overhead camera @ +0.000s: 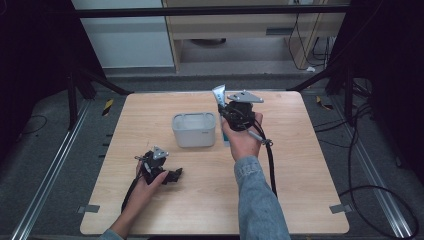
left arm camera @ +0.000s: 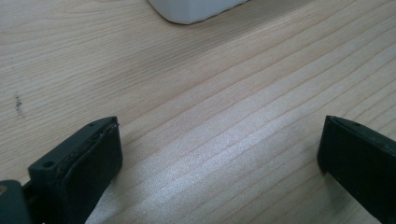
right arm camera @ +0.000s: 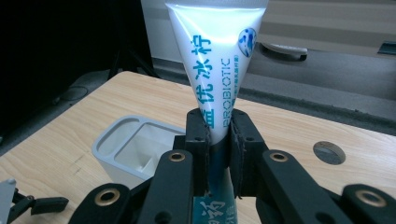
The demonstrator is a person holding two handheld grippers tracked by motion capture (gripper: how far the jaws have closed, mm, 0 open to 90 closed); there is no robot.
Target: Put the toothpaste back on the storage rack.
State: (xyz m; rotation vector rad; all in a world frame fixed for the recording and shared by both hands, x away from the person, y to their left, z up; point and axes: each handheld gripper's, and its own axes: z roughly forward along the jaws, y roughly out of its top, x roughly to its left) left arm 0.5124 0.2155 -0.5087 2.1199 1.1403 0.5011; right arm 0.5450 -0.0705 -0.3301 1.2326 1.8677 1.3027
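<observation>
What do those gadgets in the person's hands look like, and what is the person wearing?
Each hand carries a black tool: the left tool and the right tool. Both have two flat black jaws on bars with brass-ringed pivots, a grey three-cornered plate on top, and a black cable trailing back. The right arm wears a blue denim sleeve.

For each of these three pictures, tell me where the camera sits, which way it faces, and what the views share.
High view: above the person's side, facing forward and down on the wooden table; both forearms show, left gripper and right gripper.
Left gripper view: rides the left gripper, low over the wood, jaws apart.
Right gripper view: rides the right gripper, looking across the table, jaws clamping a toothpaste tube.
Shared: the grey container appears in all three.
</observation>
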